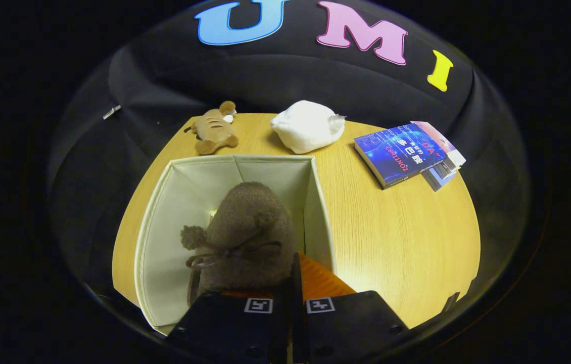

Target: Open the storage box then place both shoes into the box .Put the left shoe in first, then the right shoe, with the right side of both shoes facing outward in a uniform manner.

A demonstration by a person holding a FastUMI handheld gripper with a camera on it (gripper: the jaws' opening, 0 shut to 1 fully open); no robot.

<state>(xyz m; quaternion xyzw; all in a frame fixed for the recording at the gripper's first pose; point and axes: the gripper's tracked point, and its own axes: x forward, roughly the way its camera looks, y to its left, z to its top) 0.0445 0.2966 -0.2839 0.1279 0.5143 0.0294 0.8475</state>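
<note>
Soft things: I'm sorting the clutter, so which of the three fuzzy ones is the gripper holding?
The brown fuzzy shoe, pinched by the gripper over the open storage box. The striped plush toy and white plush lie beyond the box on the table.

The box [184, 202] stands open on the table [396, 242], toward its left side, and the shoe [245, 237] hangs inside it, just ahead of the gripper [293, 298], whose fingers are closed together on the shoe's near end. Beyond the box, at the table's far edge, a plush toy [213, 132] lies to the left and a white bundle [308, 125] lies to its right, the two apart. Further right, well clear of the box, a book [399, 153] rests on top of other books [444, 164]
</note>
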